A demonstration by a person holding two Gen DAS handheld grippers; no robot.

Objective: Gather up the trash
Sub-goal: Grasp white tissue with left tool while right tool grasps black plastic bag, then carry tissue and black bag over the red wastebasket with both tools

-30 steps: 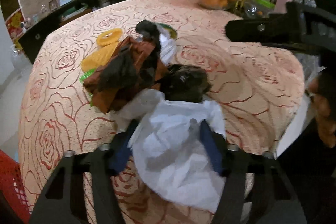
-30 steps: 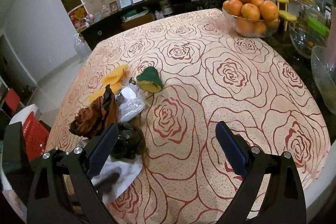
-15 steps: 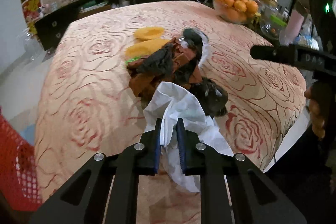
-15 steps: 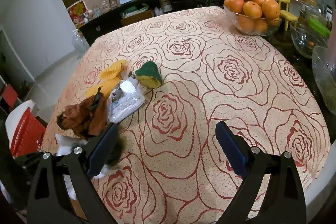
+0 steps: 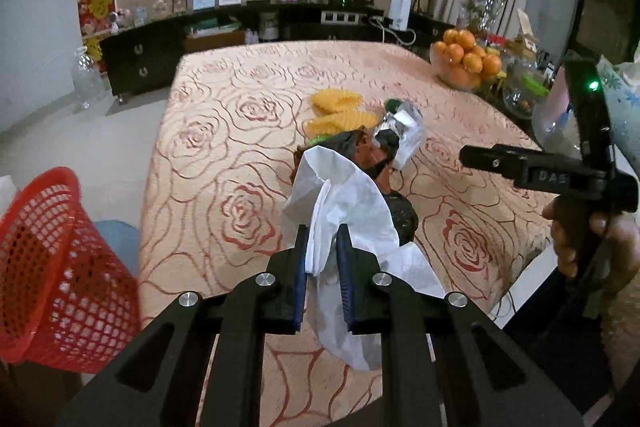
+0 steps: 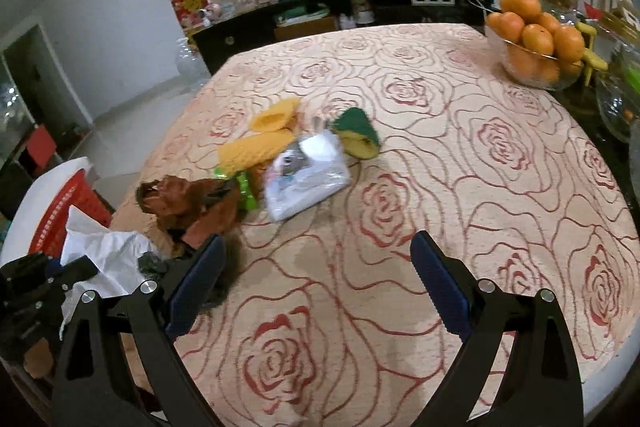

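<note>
- Two grippers: left gripper (image 5: 322, 251) is clamped on a white tissue (image 5: 340, 195), lifted above the surface (image 5: 208, 163) edge, near the red basket (image 5: 52, 267).
- Right gripper (image 6: 316, 283) gapes wide, empty.

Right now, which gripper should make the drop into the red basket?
Left. The left gripper is already shut on the white tissue, and the red basket sits just off the table edge on its side. The right gripper is open, empty, over the tablecloth.
</note>
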